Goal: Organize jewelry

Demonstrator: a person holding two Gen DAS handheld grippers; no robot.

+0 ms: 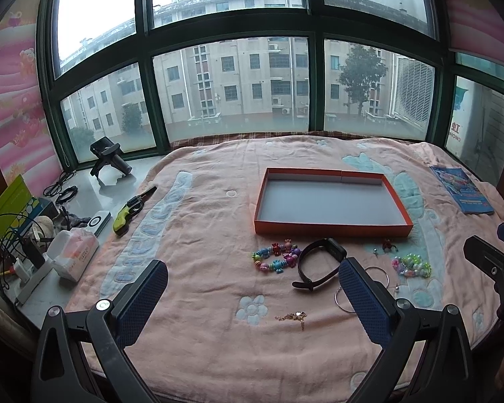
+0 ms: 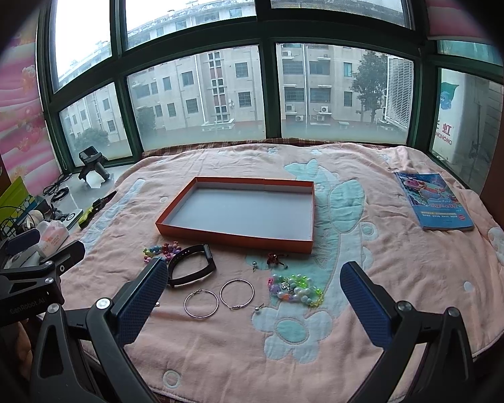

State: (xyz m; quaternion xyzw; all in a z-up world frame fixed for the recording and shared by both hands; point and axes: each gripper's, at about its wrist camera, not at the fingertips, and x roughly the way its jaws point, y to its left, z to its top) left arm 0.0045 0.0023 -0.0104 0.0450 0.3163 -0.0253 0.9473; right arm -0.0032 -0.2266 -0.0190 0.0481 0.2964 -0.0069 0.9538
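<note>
Right wrist: pink blanket (image 2: pixel 218 342), orange tray (image 2: pixel 233 233), window (image 2: pixel 198 100)

Soft window daylight, fisheye-warped edges

The left tool (image 1: pixel 252 288) hangs wide open above the pink blanket (image 1: pixel 201 235). Beyond it lie an orange tray (image 1: pixel 332 227), a black band (image 1: pixel 319 262), a colourful bead bracelet (image 1: pixel 277 257) and, nearer, what may be a gold chain (image 1: pixel 294 317).
</note>
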